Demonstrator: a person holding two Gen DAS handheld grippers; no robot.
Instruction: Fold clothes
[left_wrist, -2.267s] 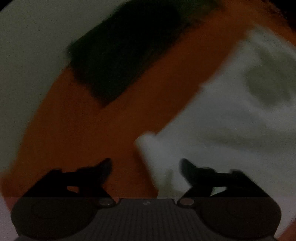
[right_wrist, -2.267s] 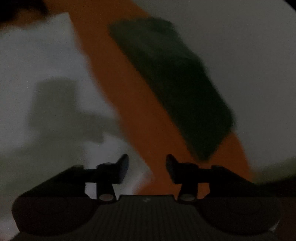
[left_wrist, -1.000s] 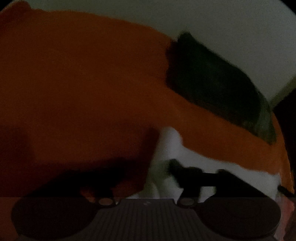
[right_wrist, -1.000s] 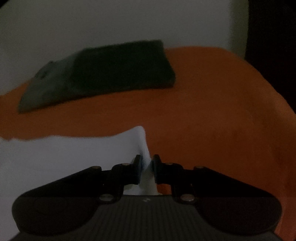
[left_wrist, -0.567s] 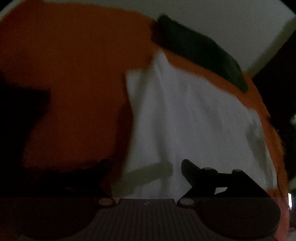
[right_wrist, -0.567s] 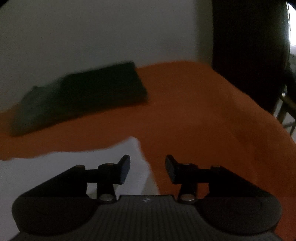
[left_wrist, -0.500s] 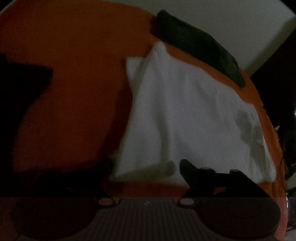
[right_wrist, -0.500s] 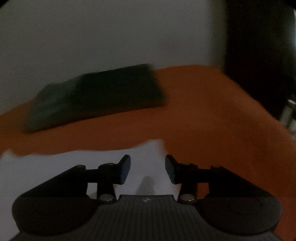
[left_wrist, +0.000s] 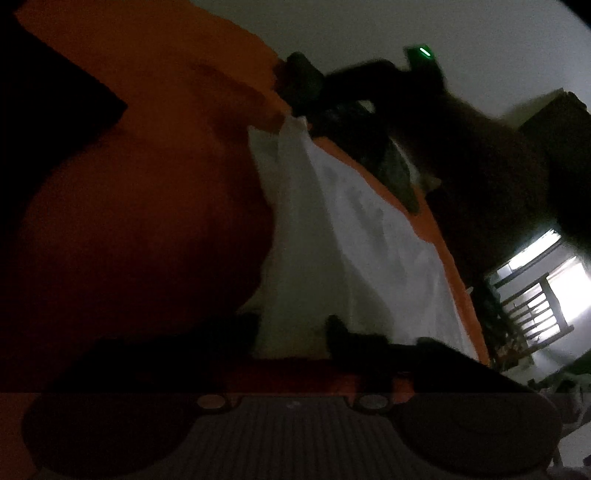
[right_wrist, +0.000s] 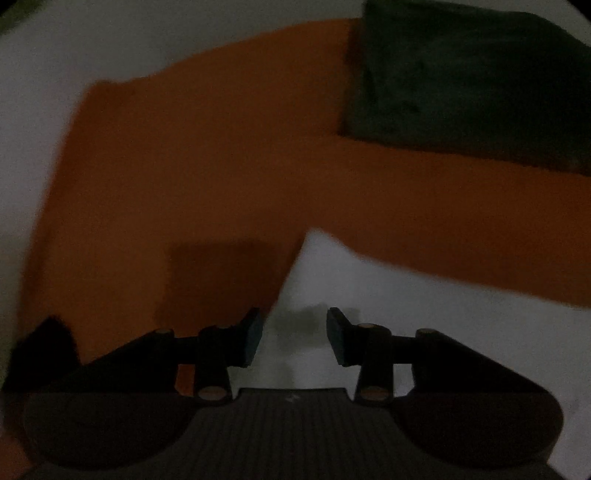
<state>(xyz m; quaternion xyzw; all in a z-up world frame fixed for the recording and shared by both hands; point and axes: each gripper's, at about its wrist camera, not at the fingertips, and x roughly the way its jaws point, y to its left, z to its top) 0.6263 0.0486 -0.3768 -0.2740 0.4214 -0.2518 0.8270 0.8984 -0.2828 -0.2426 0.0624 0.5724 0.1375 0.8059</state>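
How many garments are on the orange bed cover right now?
2: a white garment lying under the right tongs, and a folded dark garment at the far right. Others may be hidden.

Dim room, pale wall (left_wrist: 369, 29), orange bedspread (right_wrist: 221, 166), bright window (left_wrist: 554, 288) behind slatted chair (left_wrist: 532, 314)

Bare orange cover (right_wrist: 207, 166) left of white garment (right_wrist: 406, 314): open passage. Blocked far right by dark folded pile (right_wrist: 469, 81). Wall beyond.
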